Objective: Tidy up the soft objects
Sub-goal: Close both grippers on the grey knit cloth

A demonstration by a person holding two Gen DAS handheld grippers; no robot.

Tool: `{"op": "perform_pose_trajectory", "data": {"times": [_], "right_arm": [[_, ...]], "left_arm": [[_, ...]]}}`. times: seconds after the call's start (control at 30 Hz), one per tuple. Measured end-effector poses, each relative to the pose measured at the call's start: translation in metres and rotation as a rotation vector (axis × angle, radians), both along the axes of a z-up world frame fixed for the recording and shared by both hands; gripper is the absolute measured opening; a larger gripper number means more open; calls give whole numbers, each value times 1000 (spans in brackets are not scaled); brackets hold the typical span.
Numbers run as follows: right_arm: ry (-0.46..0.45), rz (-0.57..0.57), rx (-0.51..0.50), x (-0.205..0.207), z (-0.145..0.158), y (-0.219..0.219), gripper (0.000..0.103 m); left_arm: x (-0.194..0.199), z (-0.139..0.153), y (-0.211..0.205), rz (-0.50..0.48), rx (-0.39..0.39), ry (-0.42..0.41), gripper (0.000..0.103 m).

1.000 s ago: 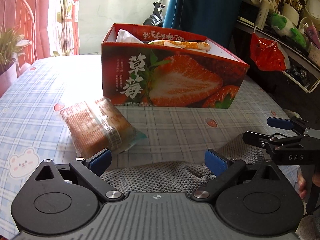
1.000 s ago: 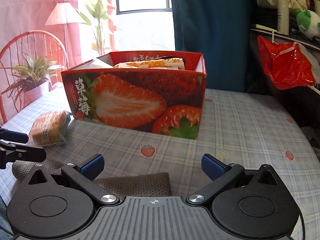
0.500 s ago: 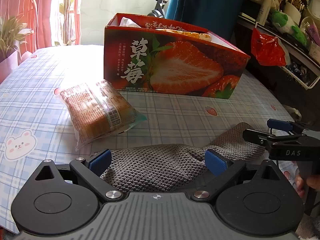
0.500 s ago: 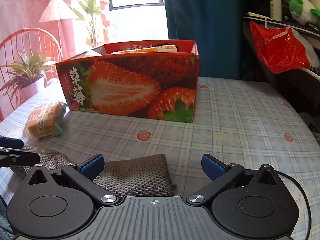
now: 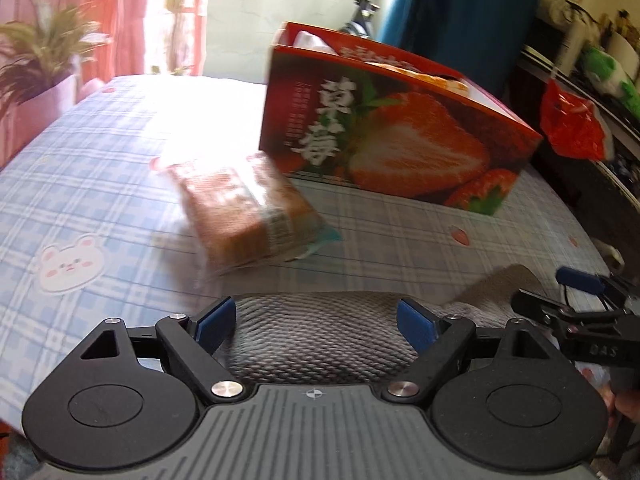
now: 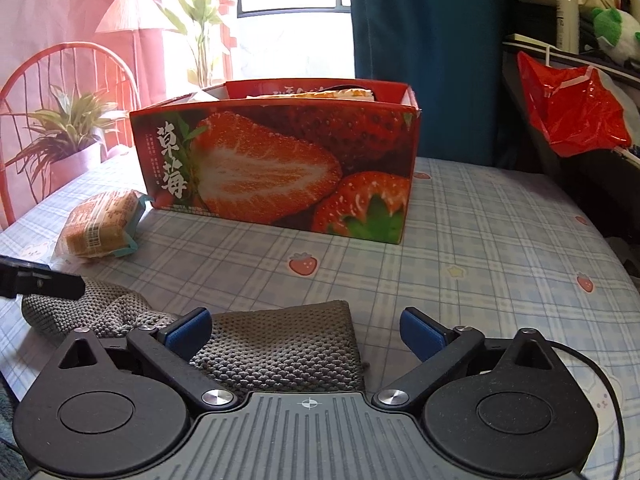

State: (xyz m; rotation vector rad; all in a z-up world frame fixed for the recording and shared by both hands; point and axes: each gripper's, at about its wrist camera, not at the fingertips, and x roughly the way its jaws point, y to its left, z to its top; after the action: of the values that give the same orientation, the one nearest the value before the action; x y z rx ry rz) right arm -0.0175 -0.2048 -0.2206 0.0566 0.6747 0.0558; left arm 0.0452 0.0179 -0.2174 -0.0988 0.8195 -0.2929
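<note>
A grey knitted cloth lies on the checked tablecloth at the near edge; it also shows in the right wrist view. My left gripper is open with the cloth's left part between its blue pads, not clamped. My right gripper is open over the cloth's right end. A wrapped soft bread pack lies beyond the cloth, also in the right wrist view. A red strawberry-print box with packs inside stands behind.
The table carries a blue checked cloth with strawberry and bear prints. A potted plant and red chair stand at the left. A red plastic bag hangs from a dark shelf at the right.
Both grippers have drawn back and lowered; more of the grey cloth shows between their fingers. The left view has swung left and is blurred. Both stay open.
</note>
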Motion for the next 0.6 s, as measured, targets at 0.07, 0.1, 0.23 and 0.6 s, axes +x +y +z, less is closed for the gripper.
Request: {"op": "perform_pose_trajectory", "data": {"times": [0.07, 0.1, 0.23, 0.6], "right_arm": [[14, 17, 1, 1, -2, 2, 96], [27, 25, 1, 3, -3, 3, 96], [79, 35, 8, 7, -11, 6, 92], [109, 85, 52, 11, -14, 10, 48]], "left_arm": [[5, -4, 2, 15, 9, 39, 90], [7, -8, 1, 12, 11, 59, 90], [10, -14, -7, -23, 29, 81, 94], [7, -17, -14, -92, 16, 44, 49]]}}
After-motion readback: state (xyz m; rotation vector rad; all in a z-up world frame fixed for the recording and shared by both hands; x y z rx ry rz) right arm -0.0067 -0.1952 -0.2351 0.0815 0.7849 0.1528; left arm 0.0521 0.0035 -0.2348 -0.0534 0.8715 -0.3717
